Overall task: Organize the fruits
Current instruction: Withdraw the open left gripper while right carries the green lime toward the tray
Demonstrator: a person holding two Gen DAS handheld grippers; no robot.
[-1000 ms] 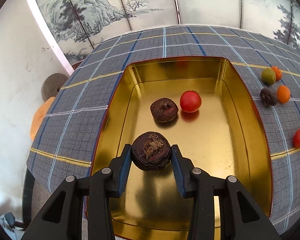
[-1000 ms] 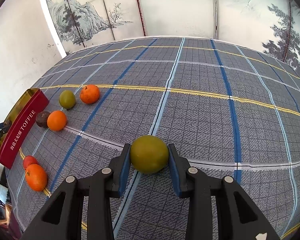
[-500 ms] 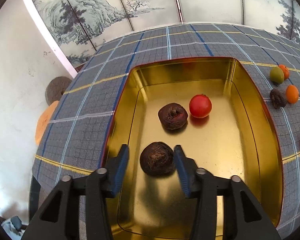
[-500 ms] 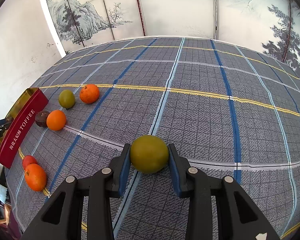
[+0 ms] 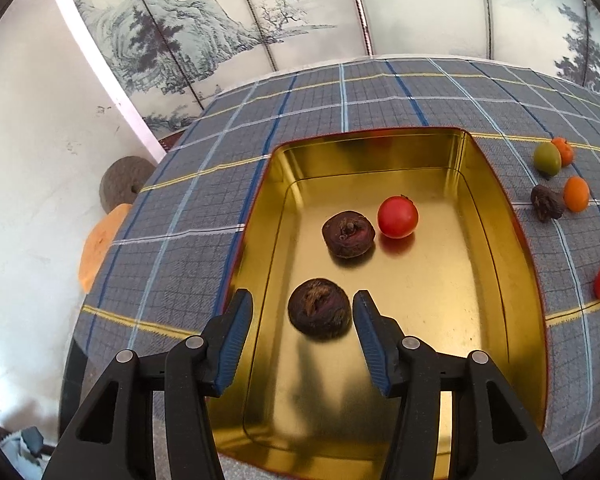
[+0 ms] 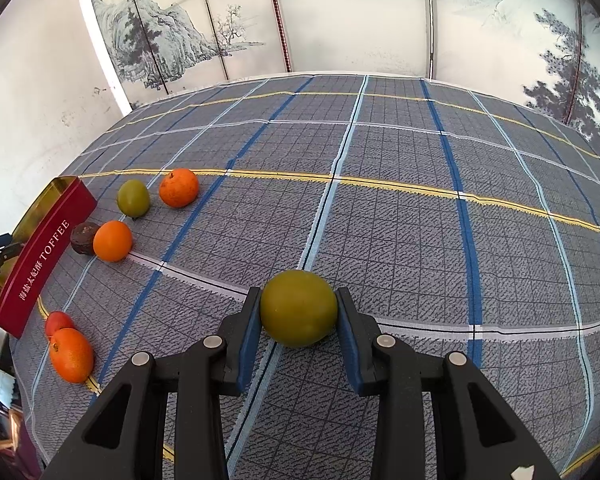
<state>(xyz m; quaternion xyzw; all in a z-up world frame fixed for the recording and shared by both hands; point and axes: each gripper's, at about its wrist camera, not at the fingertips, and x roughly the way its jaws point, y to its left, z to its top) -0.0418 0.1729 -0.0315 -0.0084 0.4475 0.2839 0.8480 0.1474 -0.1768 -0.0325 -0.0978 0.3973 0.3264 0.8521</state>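
A gold tin [image 5: 496, 248] with red outer sides lies on the checked cloth. On its floor rest a dark brown fruit [image 5: 319, 310], a second dark fruit [image 5: 348, 234] and a red tomato [image 5: 397, 217]. My left gripper [image 5: 303, 300] hovers over the near dark fruit. Its jaws are opening, and the fruit lies between them without touching either pad. In the right wrist view my right gripper [image 6: 298, 298] is shut on a green fruit [image 6: 298, 310] just above the cloth.
Right of the tin [image 6: 40, 264] lie loose fruits: a green one [image 6: 133, 198], two oranges [image 6: 179, 187] [image 6: 112, 241], a dark fruit [image 6: 83, 238], a red tomato [image 6: 59, 322] and another orange [image 6: 71, 355]. A painted folding screen [image 6: 340, 20] stands behind the table.
My left gripper has let go of the dark fruit, which now rests on the tin floor, and the jaws have spread and drawn back slightly. The right gripper and its green fruit have not moved.
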